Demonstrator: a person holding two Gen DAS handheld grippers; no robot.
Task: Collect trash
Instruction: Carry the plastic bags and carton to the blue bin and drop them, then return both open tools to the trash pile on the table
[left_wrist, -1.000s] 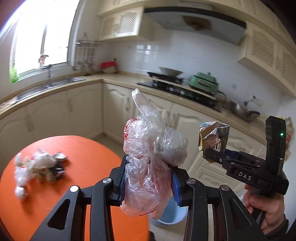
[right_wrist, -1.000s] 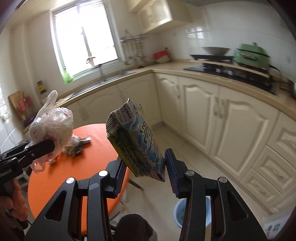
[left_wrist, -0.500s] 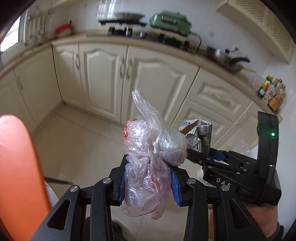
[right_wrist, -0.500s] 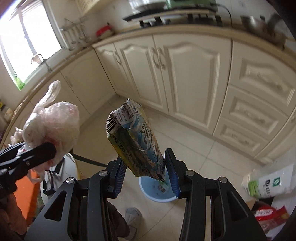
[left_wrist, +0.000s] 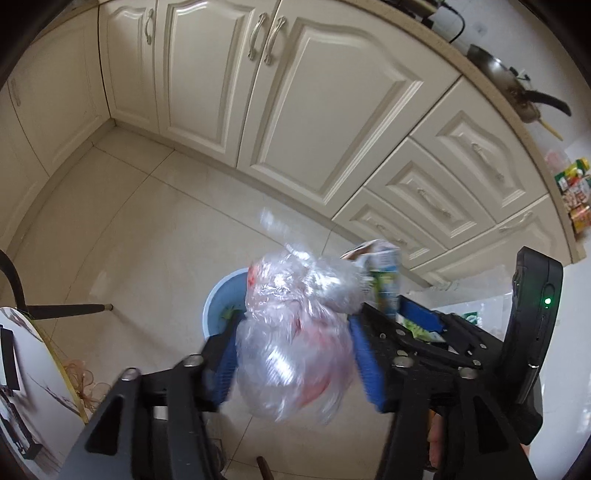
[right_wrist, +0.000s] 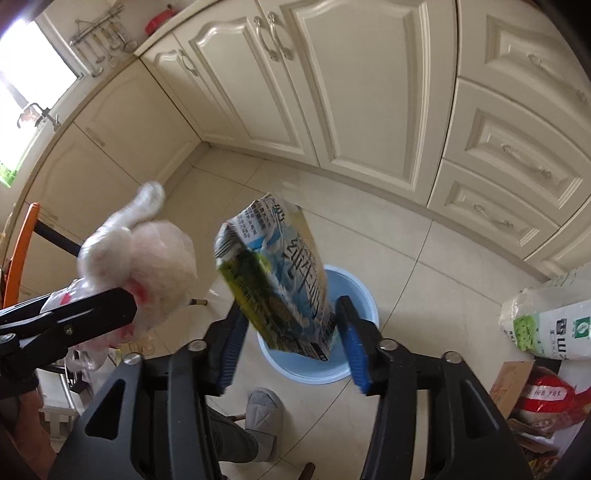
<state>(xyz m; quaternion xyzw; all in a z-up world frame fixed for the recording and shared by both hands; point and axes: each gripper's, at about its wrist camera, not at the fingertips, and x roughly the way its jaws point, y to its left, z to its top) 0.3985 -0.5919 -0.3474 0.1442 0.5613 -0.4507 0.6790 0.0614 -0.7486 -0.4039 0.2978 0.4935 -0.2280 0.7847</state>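
Observation:
A crumpled clear plastic bag (left_wrist: 295, 332) with red marks sits blurred between the blue pads of my left gripper (left_wrist: 295, 325), whose jaws are opening and no longer squeeze it. A printed milk carton (right_wrist: 277, 273) stands tilted between the pads of my right gripper (right_wrist: 290, 306); those jaws are also opening, with a gap showing on the carton's right side. Both grippers point down over a light blue bin (right_wrist: 356, 291) on the floor, whose rim (left_wrist: 221, 291) also shows behind the bag. The right wrist view shows the bag (right_wrist: 140, 258) at the left, and the left wrist view shows the carton (left_wrist: 384, 280) beside the bag.
Cream cabinets (left_wrist: 295, 110) line the wall behind the bin. A white and green sack (right_wrist: 550, 328) and a box with red packaging (right_wrist: 543, 398) lie at the right. A person's grey slipper (right_wrist: 264, 413) is near the bin. The orange table's edge (right_wrist: 22, 236) is at left.
Both grippers have dropped and tipped downward, from facing the kitchen counter to hanging over the blue bin. Their jaws have spread wider, and the bag and carton now sit loose between them.

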